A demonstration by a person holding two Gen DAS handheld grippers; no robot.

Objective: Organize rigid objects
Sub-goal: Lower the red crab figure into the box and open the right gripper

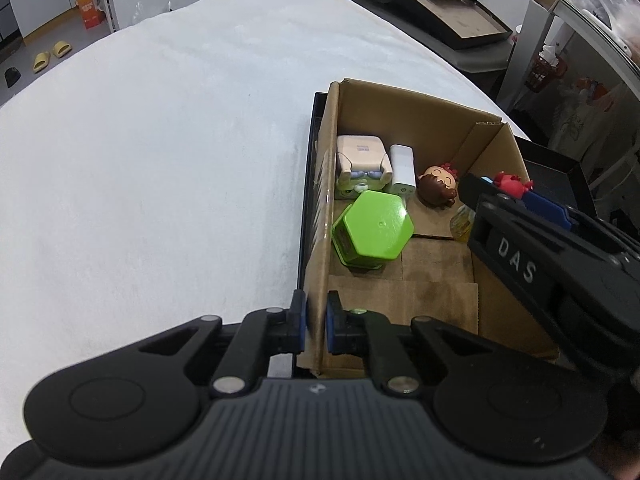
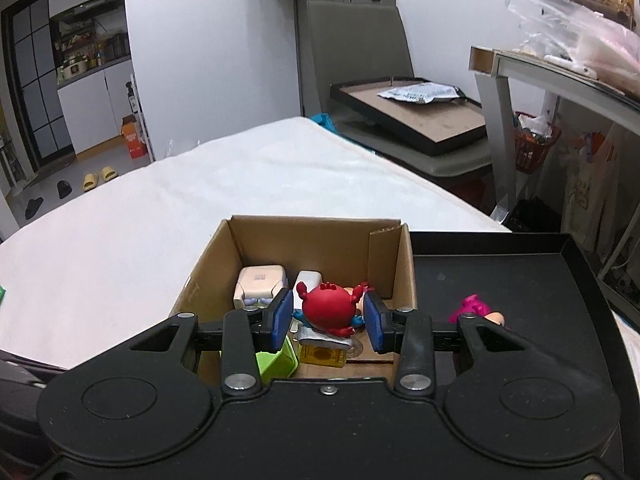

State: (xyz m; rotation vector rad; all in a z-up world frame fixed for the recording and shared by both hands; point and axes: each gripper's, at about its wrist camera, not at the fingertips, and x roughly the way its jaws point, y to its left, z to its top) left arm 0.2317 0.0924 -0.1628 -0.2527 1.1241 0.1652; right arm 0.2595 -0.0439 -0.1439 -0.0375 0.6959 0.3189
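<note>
A cardboard box (image 1: pixel 404 116) stands on a black tray (image 2: pixel 500 276) on the white table. Inside lie a green hexagonal container (image 1: pixel 374 228), a cream and green block toy (image 1: pixel 360 160), a white charger (image 1: pixel 402 168) and a brown-haired figurine (image 1: pixel 438 186). My left gripper (image 1: pixel 315 320) is shut on the box's left wall. My right gripper (image 2: pixel 326 316) hangs over the box, open, with a red crab toy (image 2: pixel 328 306) on a yellow base (image 2: pixel 322 354) between its pads, gaps on both sides. It also shows in the left wrist view (image 1: pixel 510 186).
A pink toy (image 2: pixel 476 308) lies on the tray right of the box. A grey chair (image 2: pixel 360 52) holding a framed board (image 2: pixel 416 116) stands beyond the table. A cluttered shelf (image 2: pixel 560 76) stands at the right.
</note>
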